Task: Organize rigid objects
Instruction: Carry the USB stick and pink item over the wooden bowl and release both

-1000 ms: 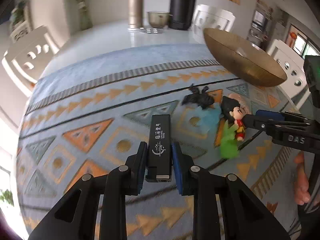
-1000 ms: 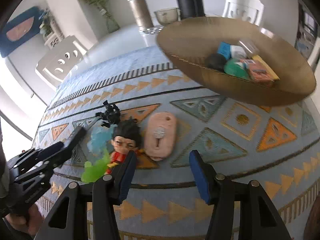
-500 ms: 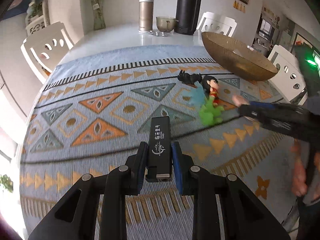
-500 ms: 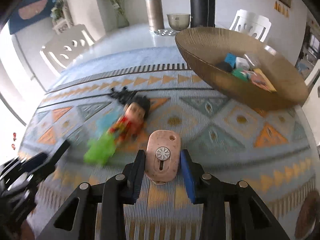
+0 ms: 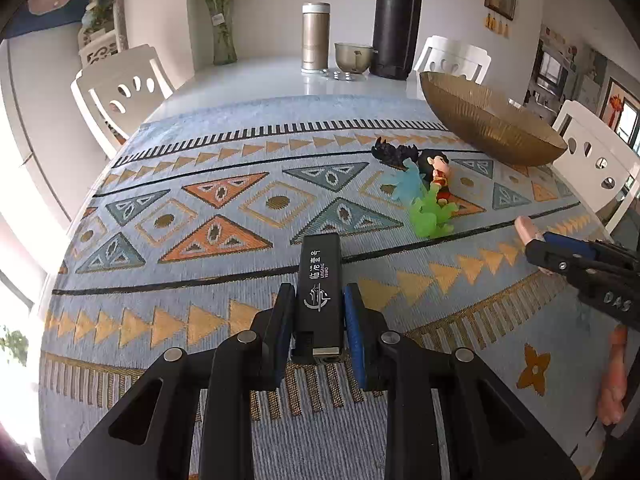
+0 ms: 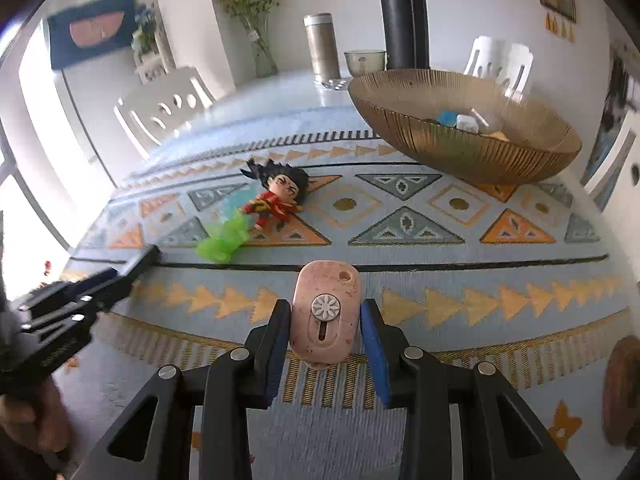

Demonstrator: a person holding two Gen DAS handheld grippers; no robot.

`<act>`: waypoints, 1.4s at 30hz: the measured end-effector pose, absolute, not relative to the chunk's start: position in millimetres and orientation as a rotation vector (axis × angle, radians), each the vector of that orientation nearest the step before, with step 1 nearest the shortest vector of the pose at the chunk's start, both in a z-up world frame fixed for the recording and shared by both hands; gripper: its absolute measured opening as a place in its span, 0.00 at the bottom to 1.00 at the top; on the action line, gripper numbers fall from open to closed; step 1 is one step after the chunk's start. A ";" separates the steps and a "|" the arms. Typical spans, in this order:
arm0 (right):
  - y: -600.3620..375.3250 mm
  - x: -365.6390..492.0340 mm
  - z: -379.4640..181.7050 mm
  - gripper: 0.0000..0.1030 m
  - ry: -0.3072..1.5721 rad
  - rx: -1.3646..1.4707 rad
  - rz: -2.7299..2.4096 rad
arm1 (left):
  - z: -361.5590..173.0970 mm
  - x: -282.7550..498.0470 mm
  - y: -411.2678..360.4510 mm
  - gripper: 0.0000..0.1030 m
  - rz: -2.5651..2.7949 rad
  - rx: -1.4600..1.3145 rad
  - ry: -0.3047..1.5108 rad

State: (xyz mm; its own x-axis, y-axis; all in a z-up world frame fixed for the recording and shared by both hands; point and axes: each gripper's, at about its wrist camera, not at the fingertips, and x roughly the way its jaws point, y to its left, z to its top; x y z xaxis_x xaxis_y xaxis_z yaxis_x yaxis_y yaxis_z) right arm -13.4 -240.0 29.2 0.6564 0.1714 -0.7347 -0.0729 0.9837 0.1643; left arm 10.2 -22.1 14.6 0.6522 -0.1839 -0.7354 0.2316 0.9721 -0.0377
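In the left wrist view, the left gripper [image 5: 316, 316] is clamped on a black lighter [image 5: 319, 292] whose long axis runs straight ahead along the fingers, and the gold bowl [image 5: 488, 128] lies ahead and well to the right, past the toy figures [image 5: 428, 196] on the patterned cloth [image 5: 200, 200] covering the tabletop. In the right wrist view, the right gripper [image 6: 325, 332], its jaws having just closed, grips a pink oval case [image 6: 326, 314] pointing forward. Here the bowl [image 6: 460, 148] with its small items sits ahead and slightly right, nearer this hand; white chairs and a vase of flowers stand beyond.

Woven mat [image 5: 240, 304], seemingly ribbed-glass bowl [image 6: 472, 152]
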 end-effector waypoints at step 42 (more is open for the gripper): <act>-295.1 -18.2 76.9 0.34 0.689 0.266 0.086 | 13.8 18.0 -82.4 0.58 -0.225 0.278 0.936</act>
